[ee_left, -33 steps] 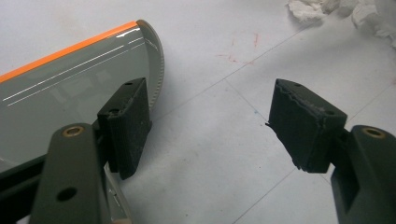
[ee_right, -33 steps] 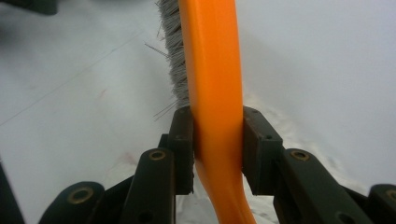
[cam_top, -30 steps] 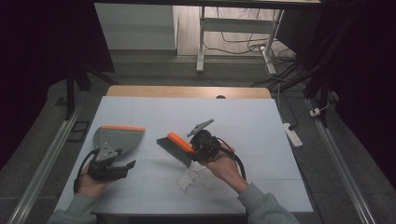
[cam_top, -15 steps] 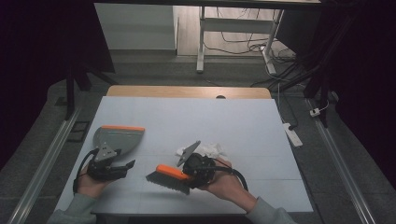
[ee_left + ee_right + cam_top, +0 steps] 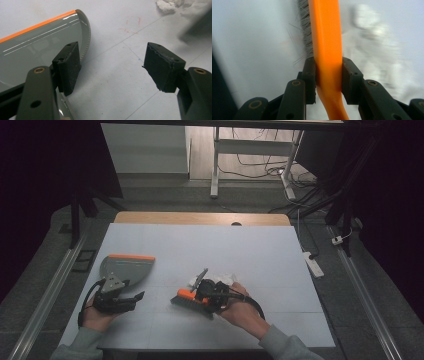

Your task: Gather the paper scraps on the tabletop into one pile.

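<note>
Fingers of my right gripper (image 5: 328, 80) are clamped on the orange handle of a hand brush (image 5: 325, 37), whose grey bristles stand out to the left of the handle in the right gripper view. From the high view, that brush (image 5: 189, 298) lies low over the white surface (image 5: 260, 250), just below the centre of the frame, with my right hand (image 5: 240, 306) behind it. A crumpled white paper wad (image 5: 226, 278) sits just above the brush, close to my gripper. My left gripper (image 5: 115, 68) has its fingers spread wide with nothing between them, hovering at the edge of a grey dustpan (image 5: 42, 42) with an orange lip. In the high view the dustpan (image 5: 127, 267) rests at the left of the frame, just above my left gripper (image 5: 131, 296).
</note>
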Demonstrator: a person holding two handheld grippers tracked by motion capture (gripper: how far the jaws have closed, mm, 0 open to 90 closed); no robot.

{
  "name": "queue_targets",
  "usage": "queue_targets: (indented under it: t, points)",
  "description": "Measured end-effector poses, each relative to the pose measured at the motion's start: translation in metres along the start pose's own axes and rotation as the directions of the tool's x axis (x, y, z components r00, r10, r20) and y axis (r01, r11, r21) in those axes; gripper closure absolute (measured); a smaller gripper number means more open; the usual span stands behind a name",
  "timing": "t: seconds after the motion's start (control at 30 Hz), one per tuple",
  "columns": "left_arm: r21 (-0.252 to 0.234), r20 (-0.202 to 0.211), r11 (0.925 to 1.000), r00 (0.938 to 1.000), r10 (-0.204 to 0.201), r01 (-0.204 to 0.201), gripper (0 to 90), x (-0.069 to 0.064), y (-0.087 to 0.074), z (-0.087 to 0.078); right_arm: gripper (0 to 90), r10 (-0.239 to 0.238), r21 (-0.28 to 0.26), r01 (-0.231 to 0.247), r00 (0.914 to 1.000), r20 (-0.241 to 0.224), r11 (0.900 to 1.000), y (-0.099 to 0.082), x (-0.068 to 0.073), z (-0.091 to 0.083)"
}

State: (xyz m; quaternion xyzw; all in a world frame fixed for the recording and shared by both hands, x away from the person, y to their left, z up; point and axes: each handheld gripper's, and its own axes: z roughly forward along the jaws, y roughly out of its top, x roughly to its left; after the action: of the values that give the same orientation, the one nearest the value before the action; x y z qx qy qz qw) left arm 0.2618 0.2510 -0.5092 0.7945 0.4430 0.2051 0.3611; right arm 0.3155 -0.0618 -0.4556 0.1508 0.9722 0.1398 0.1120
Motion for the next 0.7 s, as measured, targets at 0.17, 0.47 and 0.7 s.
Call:
queue_targets:
  t: [0.17, 0.47, 0.7]
  points:
    - [-0.001, 0.001, 1.0000, 1.0000, -0.003, 0.003, 30.6, 0.001, 0.000, 0.000, 67.9, 0.070, -0.009, -0.069, 0.9965, 0.046, 0.9975, 0.003, -0.023, 0.003]
    - [0.002, -0.001, 1.0000, 1.0000, 0.001, -0.001, 30.6, 0.000, 0.000, 0.000, 67.8, 0.076, -0.142, -0.073, 0.9970, 0.012, 0.9871, -0.013, -0.027, -0.032]
    - [0.002, -0.003, 1.0000, 1.0000, 0.001, -0.001, 30.6, 0.000, 0.000, 0.000, 67.8, 0.107, -0.183, -0.102, 0.9940, 0.021, 0.9778, -0.036, -0.041, -0.061]
